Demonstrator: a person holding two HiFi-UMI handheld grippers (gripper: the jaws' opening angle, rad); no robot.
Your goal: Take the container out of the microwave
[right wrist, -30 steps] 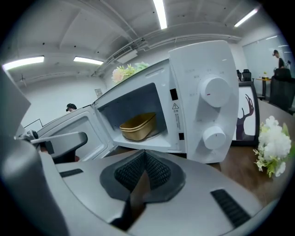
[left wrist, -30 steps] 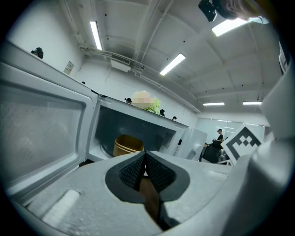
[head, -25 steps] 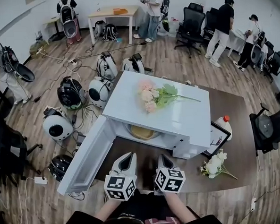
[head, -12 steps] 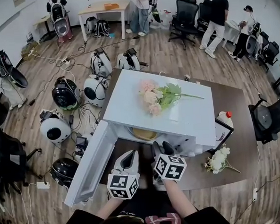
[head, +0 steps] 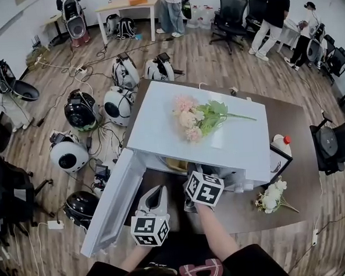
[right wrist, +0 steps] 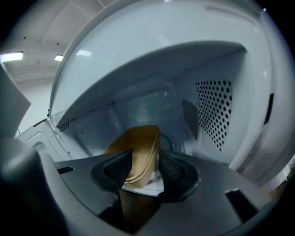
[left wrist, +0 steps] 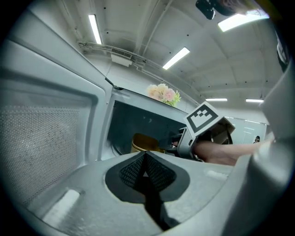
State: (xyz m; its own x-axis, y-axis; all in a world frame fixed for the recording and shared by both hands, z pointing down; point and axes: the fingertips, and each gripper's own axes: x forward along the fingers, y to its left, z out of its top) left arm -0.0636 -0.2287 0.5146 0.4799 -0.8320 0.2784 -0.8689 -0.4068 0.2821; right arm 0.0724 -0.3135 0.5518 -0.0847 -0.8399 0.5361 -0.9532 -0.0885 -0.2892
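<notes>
Tan container (right wrist: 137,138) inside microwave (head: 160,126), door (head: 109,205) open. Right claw (right wrist: 145,156) jaws just opened, straddling container rim, unclamped. Left claw (left wrist: 145,157) closed, empty. Grip and withdrawal outstanding.

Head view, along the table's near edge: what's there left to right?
Open microwave door → left gripper → right gripper (jaws just opened, rim of the yellow container between them) → white flowers.

Tan container (right wrist: 138,147) sitting inside white microwave (head: 237,154), door (head: 109,202) swung open left
</notes>
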